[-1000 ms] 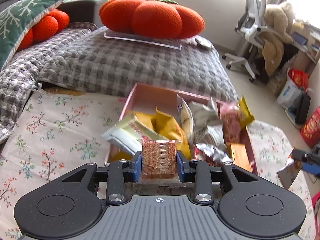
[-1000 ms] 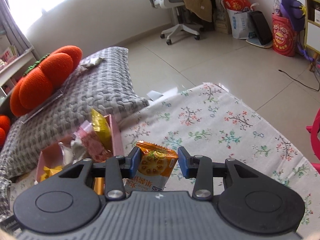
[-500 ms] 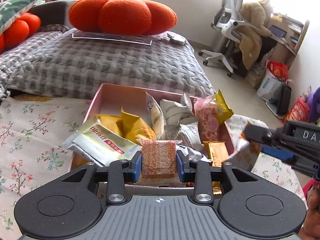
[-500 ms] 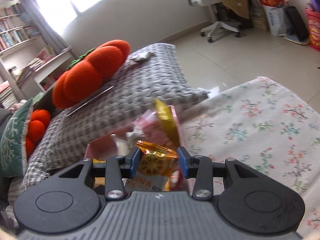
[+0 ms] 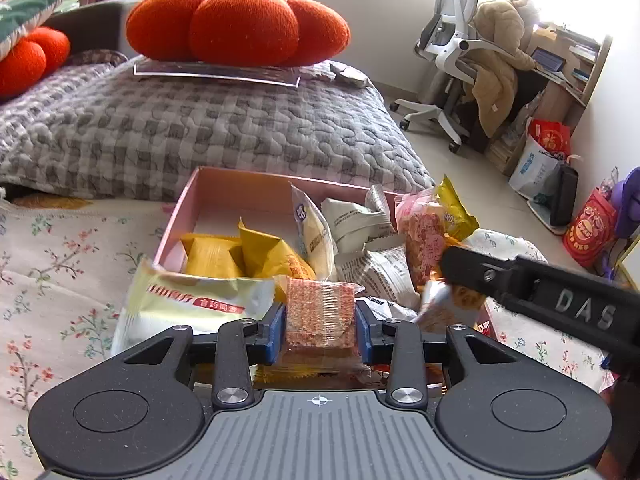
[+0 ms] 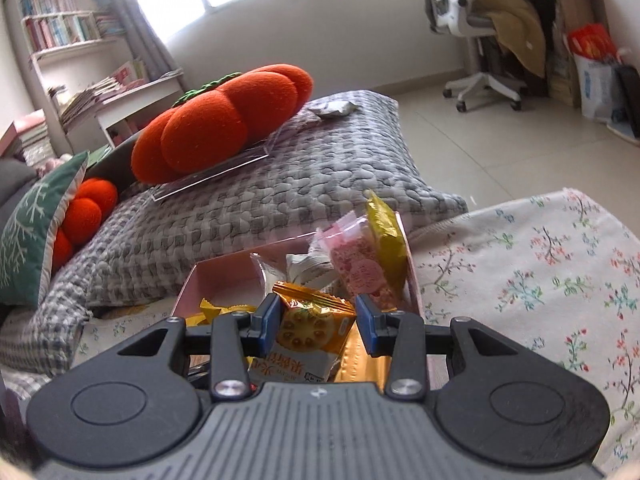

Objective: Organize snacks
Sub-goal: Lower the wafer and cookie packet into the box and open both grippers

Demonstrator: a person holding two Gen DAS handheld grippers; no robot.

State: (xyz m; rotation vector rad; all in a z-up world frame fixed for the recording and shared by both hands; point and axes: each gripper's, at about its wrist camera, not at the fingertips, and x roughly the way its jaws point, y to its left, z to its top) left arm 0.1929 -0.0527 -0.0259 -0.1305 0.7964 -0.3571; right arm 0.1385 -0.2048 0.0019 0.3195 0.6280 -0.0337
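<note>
A pink box (image 5: 240, 188) on the floral cloth holds several snack packets, yellow, white and pink. My left gripper (image 5: 320, 320) hangs over the box's near edge. Its jaws are opening, and their pads still touch the sides of an orange-red wafer packet (image 5: 320, 312) between them. A pale green packet (image 5: 192, 304) leans over the near left rim. My right gripper (image 6: 317, 320) is shut on an orange biscuit packet (image 6: 308, 332) above the near right end of the pink box (image 6: 216, 276). In the left wrist view the right gripper (image 5: 452, 268) reaches in from the right.
Behind the box lie a grey quilted cushion (image 5: 240, 128) and, on it, an orange pumpkin cushion (image 5: 236, 24) on a clear sheet. The floral cloth (image 6: 540, 280) spreads to the right. An office chair (image 5: 452, 52) and bags (image 5: 588, 228) stand on the floor.
Both grippers have moved in toward the pink box with their packets. The right gripper has swung left over the box's right end and now shows in the left wrist view.
</note>
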